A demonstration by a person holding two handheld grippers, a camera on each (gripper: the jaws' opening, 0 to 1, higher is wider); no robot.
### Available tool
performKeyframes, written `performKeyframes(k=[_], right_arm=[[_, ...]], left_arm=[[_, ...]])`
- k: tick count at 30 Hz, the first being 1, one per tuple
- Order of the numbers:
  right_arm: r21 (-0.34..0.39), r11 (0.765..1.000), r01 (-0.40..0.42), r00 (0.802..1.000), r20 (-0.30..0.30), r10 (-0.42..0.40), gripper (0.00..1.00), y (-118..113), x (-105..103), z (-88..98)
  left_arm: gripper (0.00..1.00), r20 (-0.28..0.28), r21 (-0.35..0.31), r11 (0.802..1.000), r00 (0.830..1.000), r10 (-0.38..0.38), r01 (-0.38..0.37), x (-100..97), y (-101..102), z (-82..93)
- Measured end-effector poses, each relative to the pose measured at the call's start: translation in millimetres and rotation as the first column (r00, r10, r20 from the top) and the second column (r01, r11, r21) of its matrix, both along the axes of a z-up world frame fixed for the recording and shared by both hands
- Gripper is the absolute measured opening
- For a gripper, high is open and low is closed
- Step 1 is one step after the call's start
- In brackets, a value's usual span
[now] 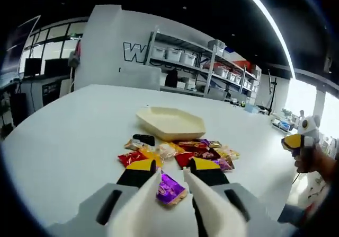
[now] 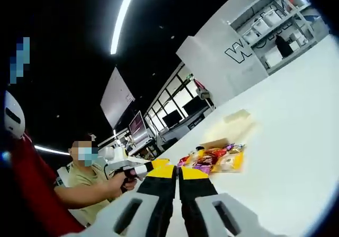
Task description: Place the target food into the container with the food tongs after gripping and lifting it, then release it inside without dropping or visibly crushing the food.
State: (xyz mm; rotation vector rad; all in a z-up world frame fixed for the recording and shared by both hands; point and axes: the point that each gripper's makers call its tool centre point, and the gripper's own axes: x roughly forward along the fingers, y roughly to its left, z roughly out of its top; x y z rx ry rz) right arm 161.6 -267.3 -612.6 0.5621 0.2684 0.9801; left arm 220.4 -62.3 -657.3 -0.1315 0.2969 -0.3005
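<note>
A purple-wrapped candy (image 1: 171,190) lay on the white table (image 1: 69,141), sitting in the gap between the cream tong blades (image 1: 143,208) fixed to the left gripper (image 1: 172,181). The blades were spread apart, and whether they touched the wrapper could not be told. Just beyond lay a heap of wrapped sweets (image 1: 180,152) in red, yellow and gold, and behind it a shallow cream hexagonal tray (image 1: 170,123). Shelving with storage bins (image 1: 201,62) stood in the background. In the right gripper view, the right gripper (image 2: 177,174) had its yellow-tipped jaws pressed together with nothing between them, held level above the table. A person's hand (image 2: 117,184) gripped a tool handle at left.
</note>
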Motion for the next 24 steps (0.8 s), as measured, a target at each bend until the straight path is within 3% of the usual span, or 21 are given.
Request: performKeyframes(k=[7, 12, 17, 21, 22, 24], right_arm=[[-0.015, 1.000, 0.020, 1.000, -0.011, -0.021, 0.12, -3.6, 7.1, -7.8], [-0.032, 0.999, 0.023, 1.000, -0.010, -0.023, 0.13, -3.2, 6.0, -14.2], [-0.083, 0.996, 0.036, 0.999, 0.013, -0.035, 0.20, -3.0, 7.5, -19.7], [-0.184, 0.974, 0.131, 0.985, 0.139, -0.107, 0.50, -8.6, 16.7, -20.0], [-0.216, 0.967, 0.137, 0.984, 0.143, -0.108, 0.60, -8.9, 17.1, -23.7], [-0.284, 0.948, 0.142, 0.984, 0.145, -0.104, 0.71, -10.5, 19.4, -33.0]], left_arm=[[0.25, -0.020, 0.022, 1.000, 1.000, 0.001, 0.000, 4.8, -4.1, -8.3], [0.25, -0.004, 0.112, 0.994, 1.000, -0.017, 0.017, 3.2, -2.8, -8.7], [0.25, -0.010, 0.104, 0.994, 1.000, -0.021, 0.022, -4.9, 3.9, -8.3], [0.26, -0.005, 0.108, 0.993, 0.999, -0.042, 0.043, -13.5, 9.5, -8.2], [0.26, -0.006, 0.106, 0.993, 0.999, -0.043, 0.044, -14.3, 10.3, -8.1], [0.26, -0.012, 0.111, 0.992, 0.998, -0.053, 0.054, -19.2, 14.9, -7.5]])
